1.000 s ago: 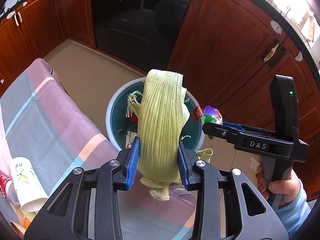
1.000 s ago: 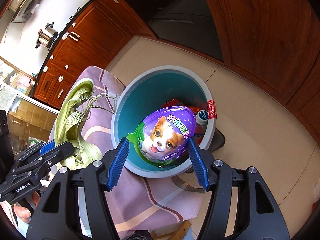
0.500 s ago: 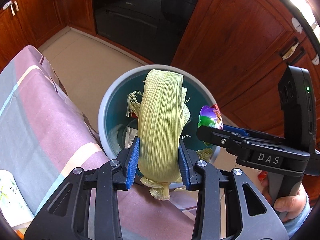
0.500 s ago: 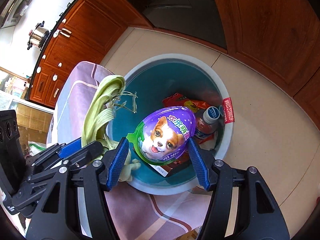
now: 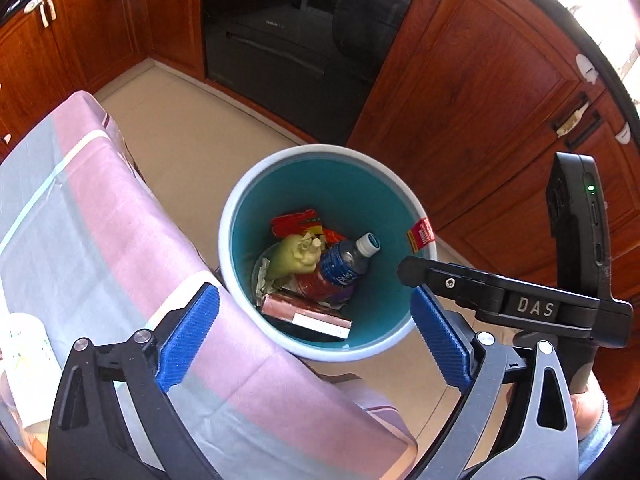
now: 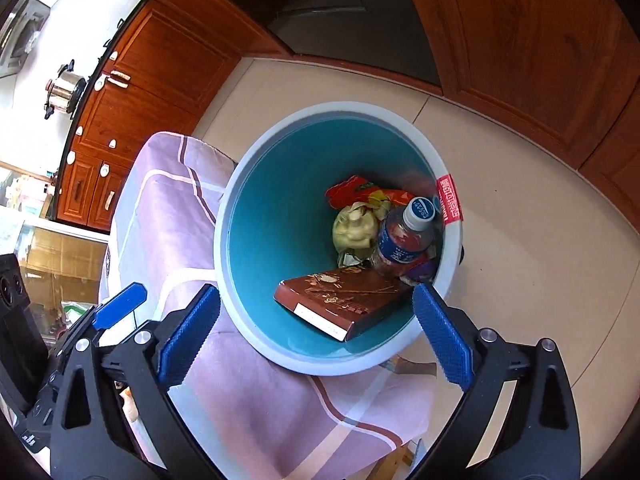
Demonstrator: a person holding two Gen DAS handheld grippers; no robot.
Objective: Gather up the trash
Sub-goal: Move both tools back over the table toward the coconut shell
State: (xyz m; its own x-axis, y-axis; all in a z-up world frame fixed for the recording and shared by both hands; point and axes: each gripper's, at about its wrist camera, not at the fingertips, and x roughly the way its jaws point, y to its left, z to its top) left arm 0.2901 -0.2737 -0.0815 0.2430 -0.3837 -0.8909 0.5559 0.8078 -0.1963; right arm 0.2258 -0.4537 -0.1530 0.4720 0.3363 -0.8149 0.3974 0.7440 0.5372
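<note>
A round bin (image 5: 240,204) with a grey rim and teal inside (image 6: 256,208) stands on the floor beside the table. In it lie the green corn husk (image 5: 294,256) (image 6: 354,226), a blue-labelled plastic bottle (image 5: 346,260) (image 6: 404,238), a brown flat box (image 5: 306,316) (image 6: 344,304) and a red wrapper (image 5: 296,220) (image 6: 352,188). My left gripper (image 5: 316,330) is open and empty above the bin's near rim. My right gripper (image 6: 316,330) is open and empty above the bin too. The purple egg is hidden from view.
A table with a pink and grey striped cloth (image 5: 92,240) (image 6: 168,208) is at the left. A white paper cup (image 5: 24,364) stands on it at the far left. Wooden cabinets (image 5: 472,108) and a dark oven (image 5: 296,48) line the far side of the beige floor (image 6: 528,260).
Both grippers opened. The corn husk dropped from my left gripper into the bin. The purple egg left my right gripper and is out of sight.
</note>
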